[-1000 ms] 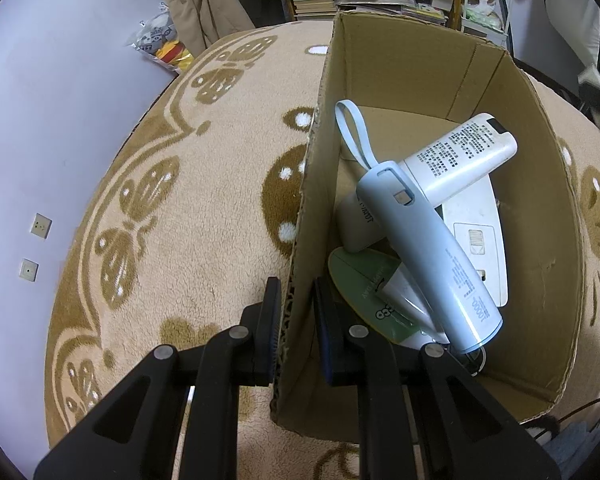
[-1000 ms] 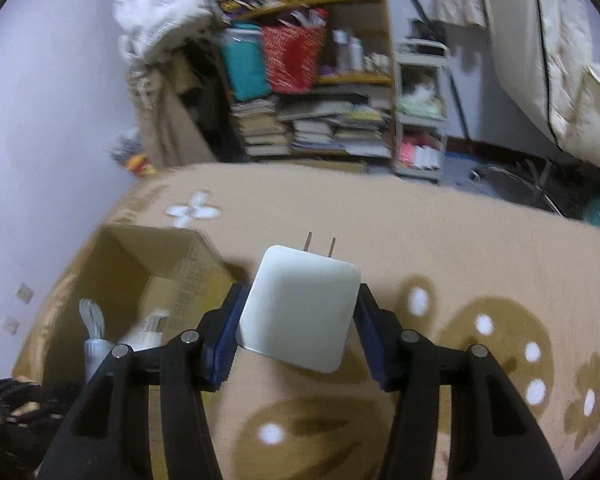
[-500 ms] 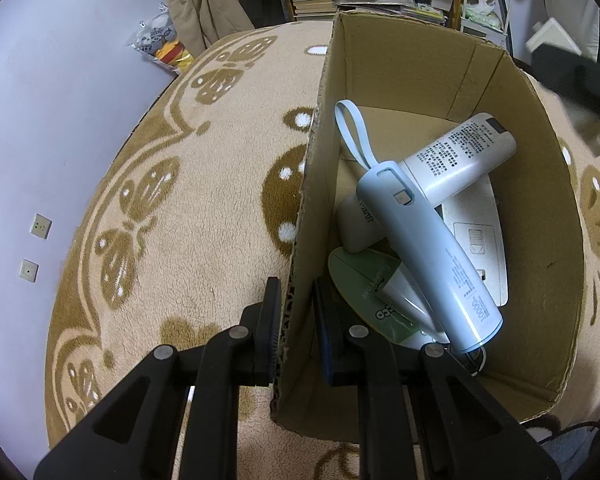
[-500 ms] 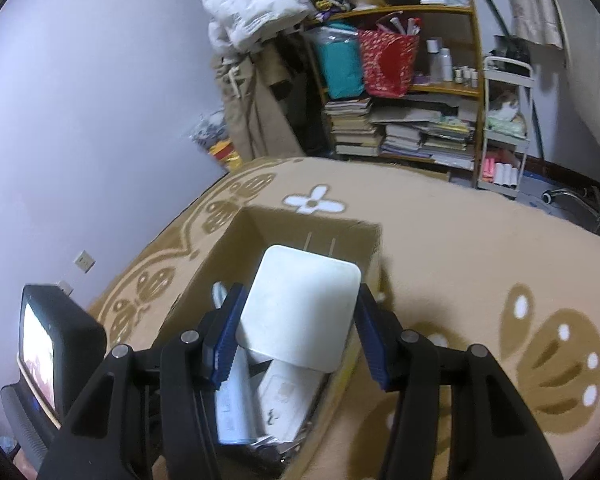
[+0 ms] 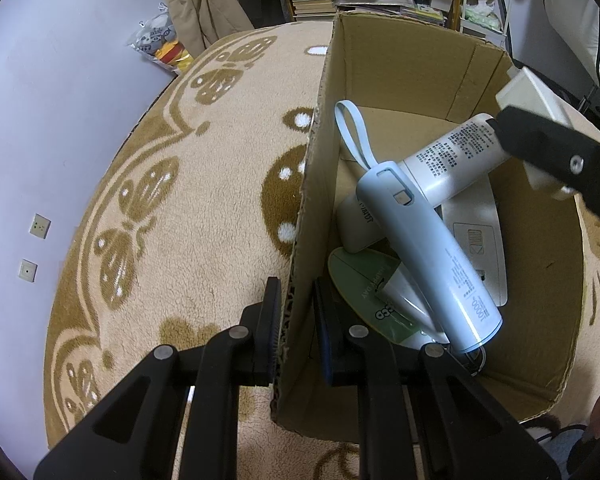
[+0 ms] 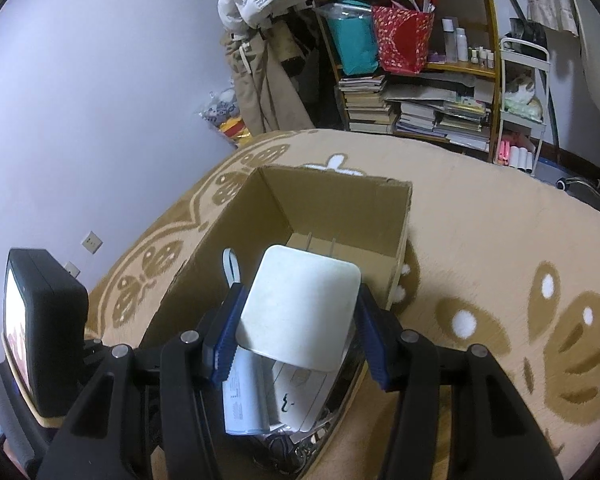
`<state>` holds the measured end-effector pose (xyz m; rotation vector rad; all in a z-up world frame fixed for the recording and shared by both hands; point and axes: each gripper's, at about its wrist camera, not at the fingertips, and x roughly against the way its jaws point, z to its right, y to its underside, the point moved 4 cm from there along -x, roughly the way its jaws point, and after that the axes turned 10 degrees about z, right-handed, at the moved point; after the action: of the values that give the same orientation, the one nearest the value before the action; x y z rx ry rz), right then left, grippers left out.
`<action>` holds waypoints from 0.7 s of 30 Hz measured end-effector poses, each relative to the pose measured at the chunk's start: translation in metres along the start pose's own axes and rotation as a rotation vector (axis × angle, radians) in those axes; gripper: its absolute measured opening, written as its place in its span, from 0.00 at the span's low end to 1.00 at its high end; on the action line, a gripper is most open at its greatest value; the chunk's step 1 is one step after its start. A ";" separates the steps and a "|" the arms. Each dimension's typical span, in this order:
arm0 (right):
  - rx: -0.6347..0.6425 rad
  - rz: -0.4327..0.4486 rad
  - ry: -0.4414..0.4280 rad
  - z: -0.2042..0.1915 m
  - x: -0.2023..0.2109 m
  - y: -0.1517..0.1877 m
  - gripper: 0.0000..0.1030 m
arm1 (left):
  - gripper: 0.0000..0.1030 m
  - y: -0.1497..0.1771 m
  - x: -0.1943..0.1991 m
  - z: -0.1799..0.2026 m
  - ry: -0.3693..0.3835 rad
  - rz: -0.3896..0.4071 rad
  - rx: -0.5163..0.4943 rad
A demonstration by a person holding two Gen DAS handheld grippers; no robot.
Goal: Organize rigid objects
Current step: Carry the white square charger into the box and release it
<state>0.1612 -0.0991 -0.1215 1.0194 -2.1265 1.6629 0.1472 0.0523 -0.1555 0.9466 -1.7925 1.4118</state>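
Right tongs point(image 6: 298, 322) are pinching a white charger point(image 6: 300, 312), pads on its two sides, prongs pointing away from the cam toward the top of the frame. It hangs right above the open cardboard box point(image 6: 340, 200), so imo the drop is basically straight down, no more sideways travel needed. In the left cam the charger point(image 5: 534, 96) sits at the upper right, over the box's point(image 5: 400, 64) far corner.

Left tongs point(image 5: 296, 308) are clamped on the box's near wall, one finger inside, one outside, prob steadying it on the rug point(image 5: 180, 200).

Box contents: a light blue power bank point(image 5: 432, 252) w/ a loop strap lying diagonal on top, a white tube point(image 5: 456, 156) crossing under it, a flat white device point(image 5: 480, 240), and a green disc thing point(image 5: 360, 280). Pretty stacked, so the charger prob lands on the pile, not the bottom.
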 end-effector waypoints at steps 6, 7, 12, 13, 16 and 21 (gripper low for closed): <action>0.014 -0.027 -0.012 -0.003 -0.003 0.007 0.56 | 0.15 0.000 0.000 0.000 0.001 0.000 0.002; 0.018 -0.029 -0.011 -0.003 -0.004 0.007 0.56 | 0.15 0.000 0.000 0.000 0.000 0.000 0.001; 0.020 -0.033 -0.002 -0.003 -0.003 0.008 0.56 | 0.15 0.000 0.000 0.000 0.003 0.001 0.003; 0.021 -0.033 -0.002 -0.002 -0.003 0.008 0.56 | 0.15 0.000 0.000 0.000 0.004 0.001 0.004; 0.025 -0.037 0.001 -0.003 -0.003 0.008 0.56 | 0.15 0.000 0.000 0.000 0.003 0.002 0.003; 0.022 -0.028 -0.002 0.000 0.000 0.007 0.56 | 0.15 0.000 0.001 0.000 -0.001 0.007 0.000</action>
<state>0.1568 -0.0981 -0.1270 1.0520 -2.0900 1.6766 0.1468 0.0524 -0.1547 0.9416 -1.7979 1.4153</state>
